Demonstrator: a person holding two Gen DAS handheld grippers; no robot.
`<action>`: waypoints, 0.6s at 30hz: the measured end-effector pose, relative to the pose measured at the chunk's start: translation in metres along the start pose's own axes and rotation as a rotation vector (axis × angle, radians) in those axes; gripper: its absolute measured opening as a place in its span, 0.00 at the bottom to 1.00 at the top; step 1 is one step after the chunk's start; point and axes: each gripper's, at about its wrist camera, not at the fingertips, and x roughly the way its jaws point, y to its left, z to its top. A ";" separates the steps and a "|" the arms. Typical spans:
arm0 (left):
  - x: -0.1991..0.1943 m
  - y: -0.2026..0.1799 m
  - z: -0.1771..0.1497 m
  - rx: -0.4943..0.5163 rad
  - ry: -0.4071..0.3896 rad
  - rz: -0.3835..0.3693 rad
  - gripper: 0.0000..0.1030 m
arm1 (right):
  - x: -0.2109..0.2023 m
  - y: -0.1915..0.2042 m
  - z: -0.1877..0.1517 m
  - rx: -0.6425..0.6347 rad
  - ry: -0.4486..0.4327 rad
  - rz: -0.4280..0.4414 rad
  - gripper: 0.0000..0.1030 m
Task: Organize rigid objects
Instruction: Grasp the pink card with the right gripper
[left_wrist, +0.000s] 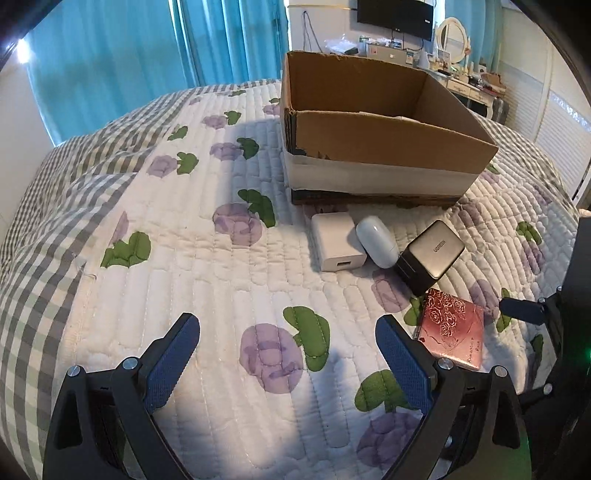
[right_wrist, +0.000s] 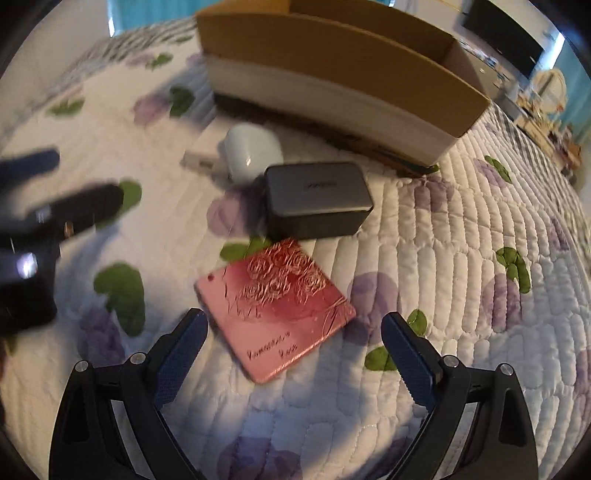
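An open cardboard box (left_wrist: 384, 136) stands on the quilted bed; it also shows in the right wrist view (right_wrist: 332, 62). In front of it lie a white charger (left_wrist: 337, 242), a white oval case (left_wrist: 377, 240), a dark grey charger (left_wrist: 430, 253) and a pink rose-embossed compact (left_wrist: 452, 332). In the right wrist view the compact (right_wrist: 275, 308) lies just ahead of my open, empty right gripper (right_wrist: 295, 332), with the grey charger (right_wrist: 317, 199), oval case (right_wrist: 251, 151) and white charger (right_wrist: 197, 158) beyond. My left gripper (left_wrist: 288, 332) is open and empty over bare quilt, left of the compact.
The floral quilt (left_wrist: 207, 258) covers the bed, with a checked border at the left. Teal curtains (left_wrist: 147, 55) hang behind. A dresser with a mirror (left_wrist: 452, 37) and a wall TV (left_wrist: 395, 14) stand at the back right. The left gripper shows blurred at the left of the right wrist view (right_wrist: 55, 195).
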 end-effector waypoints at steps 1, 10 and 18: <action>0.000 0.001 0.000 -0.003 0.001 -0.001 0.95 | -0.001 0.002 -0.001 -0.015 0.002 -0.006 0.93; 0.003 0.001 0.000 -0.002 0.014 0.015 0.95 | 0.009 0.000 0.001 -0.023 -0.010 -0.028 0.80; 0.007 -0.002 0.000 0.010 0.026 0.034 0.95 | -0.020 -0.021 0.008 -0.013 -0.125 -0.048 0.38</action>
